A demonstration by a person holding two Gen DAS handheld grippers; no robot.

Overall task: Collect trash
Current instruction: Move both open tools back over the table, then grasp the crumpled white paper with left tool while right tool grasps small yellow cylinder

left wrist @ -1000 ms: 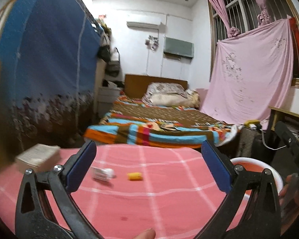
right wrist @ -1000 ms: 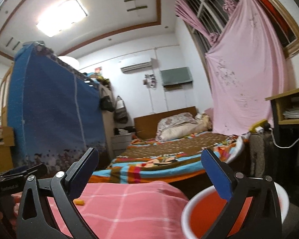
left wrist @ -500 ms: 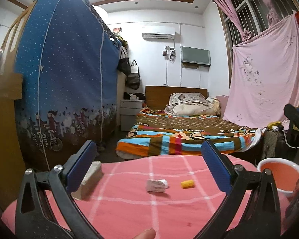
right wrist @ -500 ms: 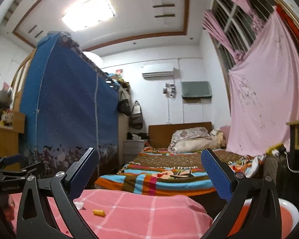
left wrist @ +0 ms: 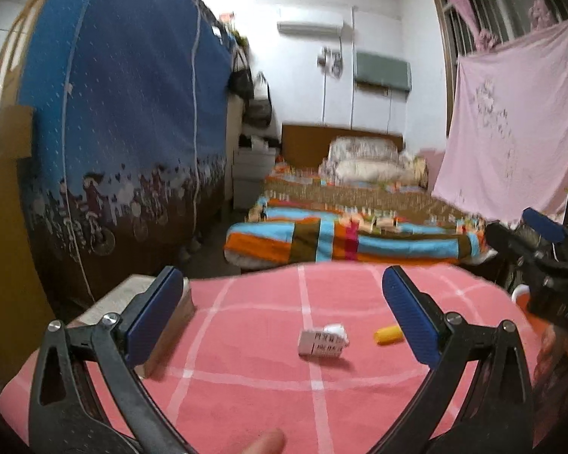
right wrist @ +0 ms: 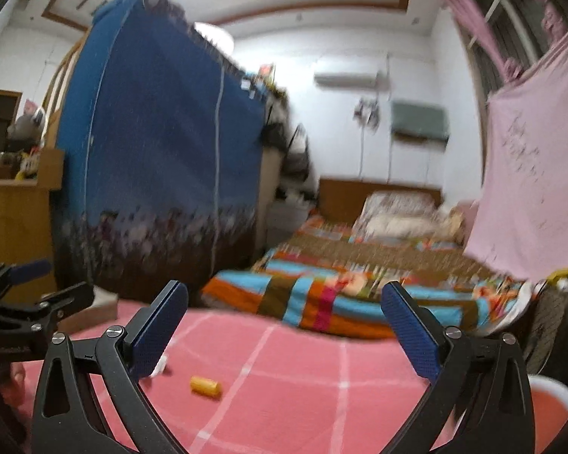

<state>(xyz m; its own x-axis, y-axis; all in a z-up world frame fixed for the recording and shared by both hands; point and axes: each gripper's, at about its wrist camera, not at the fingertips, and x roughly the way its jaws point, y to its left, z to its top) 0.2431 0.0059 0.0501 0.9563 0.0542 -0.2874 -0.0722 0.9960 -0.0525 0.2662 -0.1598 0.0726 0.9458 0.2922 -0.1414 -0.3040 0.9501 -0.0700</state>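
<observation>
Jaws of both the left gripper and right gripper stand apart and empty; the white carton and yellow piece lie mid-table on the pink cloth; nothing looks collected, the red basin waiting off its right edge.

White carton on pink cloth: printed lines, too blurred to read; no other legible text
</observation>
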